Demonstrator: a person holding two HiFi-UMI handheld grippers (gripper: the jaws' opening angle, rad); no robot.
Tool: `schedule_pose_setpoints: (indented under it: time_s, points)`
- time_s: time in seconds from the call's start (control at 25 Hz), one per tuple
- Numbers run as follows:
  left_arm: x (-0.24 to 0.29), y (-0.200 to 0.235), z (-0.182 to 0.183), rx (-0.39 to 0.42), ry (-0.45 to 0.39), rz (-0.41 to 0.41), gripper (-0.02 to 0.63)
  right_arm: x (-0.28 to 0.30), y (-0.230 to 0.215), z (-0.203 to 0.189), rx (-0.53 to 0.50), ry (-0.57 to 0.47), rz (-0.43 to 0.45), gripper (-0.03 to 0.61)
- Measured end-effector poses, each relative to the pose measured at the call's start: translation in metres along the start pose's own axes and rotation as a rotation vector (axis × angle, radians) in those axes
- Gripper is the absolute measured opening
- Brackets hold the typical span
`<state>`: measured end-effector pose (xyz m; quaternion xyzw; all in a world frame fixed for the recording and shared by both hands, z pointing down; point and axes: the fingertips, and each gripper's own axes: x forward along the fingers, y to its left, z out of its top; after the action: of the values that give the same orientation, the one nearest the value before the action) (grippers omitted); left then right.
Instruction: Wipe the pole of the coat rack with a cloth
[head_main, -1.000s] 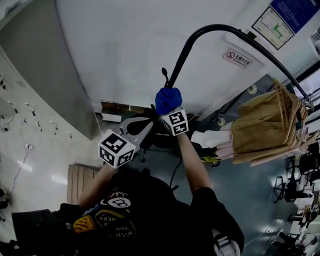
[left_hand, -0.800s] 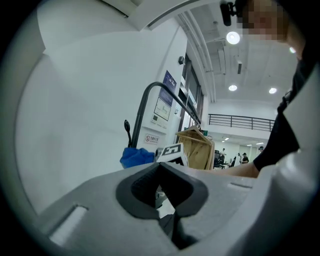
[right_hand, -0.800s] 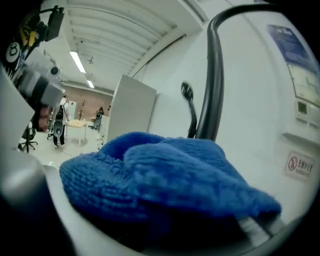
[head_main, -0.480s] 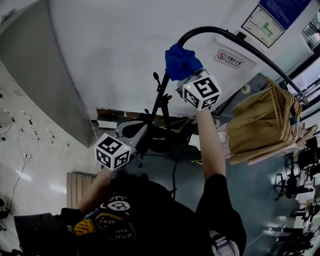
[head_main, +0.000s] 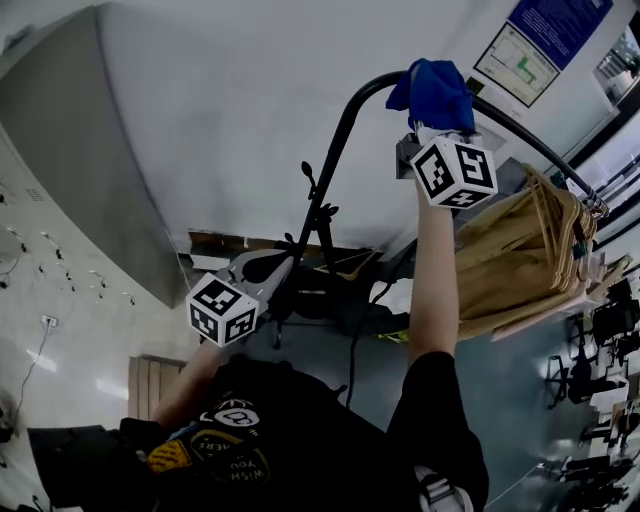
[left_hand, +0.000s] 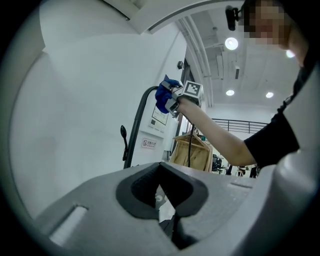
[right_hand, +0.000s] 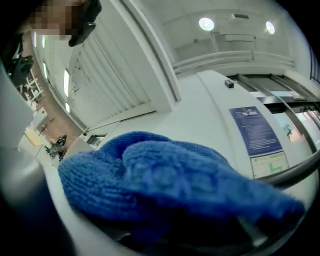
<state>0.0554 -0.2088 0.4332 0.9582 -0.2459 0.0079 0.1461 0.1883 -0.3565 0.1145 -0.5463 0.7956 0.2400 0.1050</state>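
Note:
The coat rack's black pole (head_main: 335, 150) rises from the floor and bends right into a long top bar. A blue cloth (head_main: 435, 90) is pressed against that bend, with my right gripper (head_main: 430, 122) shut on it, arm stretched high. In the right gripper view the cloth (right_hand: 165, 180) fills the lower frame and hides the jaws; the pole (right_hand: 295, 172) crosses at the right edge. My left gripper (head_main: 272, 268) hangs low near the pole's lower part, apart from it, shut with nothing in it. From the left gripper view (left_hand: 160, 200) the pole (left_hand: 137, 125) and cloth (left_hand: 162, 97) show ahead.
Tan garments on hangers (head_main: 530, 250) hang from the bar's right end. A small hook (head_main: 307, 172) juts from the pole's mid height. Dark equipment and cables (head_main: 330, 290) crowd the rack's base. A white wall with posters (head_main: 515, 60) stands close behind. A wooden pallet (head_main: 150, 385) lies at lower left.
My right gripper has slid the blue cloth up the pole, from mid height to the top bend and a little right. The left gripper has barely moved.

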Motion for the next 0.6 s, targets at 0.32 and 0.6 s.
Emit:
schedule_pose_setpoints:
  time_s: [0.32,0.6]
  points:
    - [0.005,-0.005,0.005,0.012,0.004,-0.024,0.002,-0.023,0.127,-0.126,0.054,0.192,0.281,0.009]
    - [0.006,0.002,0.0,0.007,0.014,-0.018,0.002,-0.124,0.188,-0.309,0.094,0.606,0.379,0.009]
